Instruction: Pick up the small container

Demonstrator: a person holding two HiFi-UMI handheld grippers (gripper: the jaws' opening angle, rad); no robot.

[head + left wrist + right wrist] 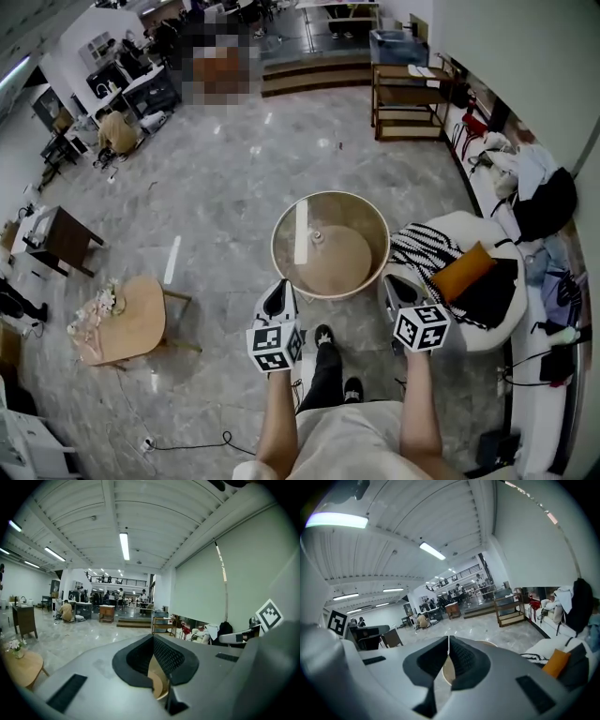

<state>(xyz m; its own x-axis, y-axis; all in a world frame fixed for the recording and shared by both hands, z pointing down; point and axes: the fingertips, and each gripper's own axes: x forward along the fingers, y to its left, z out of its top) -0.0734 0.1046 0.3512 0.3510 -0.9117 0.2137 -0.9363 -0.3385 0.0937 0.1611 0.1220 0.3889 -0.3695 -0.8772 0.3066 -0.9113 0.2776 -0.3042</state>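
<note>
A small pale container (317,237) stands near the middle of a round table (373,267) with a raised rim. In the head view both grippers hover at the table's near edge. My left gripper (277,291) is at the near left rim, and my right gripper (395,284) is just outside the near right rim. Both point toward the table, short of the container. In the left gripper view the left gripper (153,638) is shut with nothing in it, and a slice of the table (158,686) shows below the tips. In the right gripper view the right gripper (448,640) is likewise shut and empty.
A white armchair (487,333) with a striped cloth (422,251) and an orange cushion (461,270) stands right of the table. A small wooden side table (131,319) with flowers sits to the left. A wooden shelf (405,98) is far back. The person's shoes (324,336) are below the grippers.
</note>
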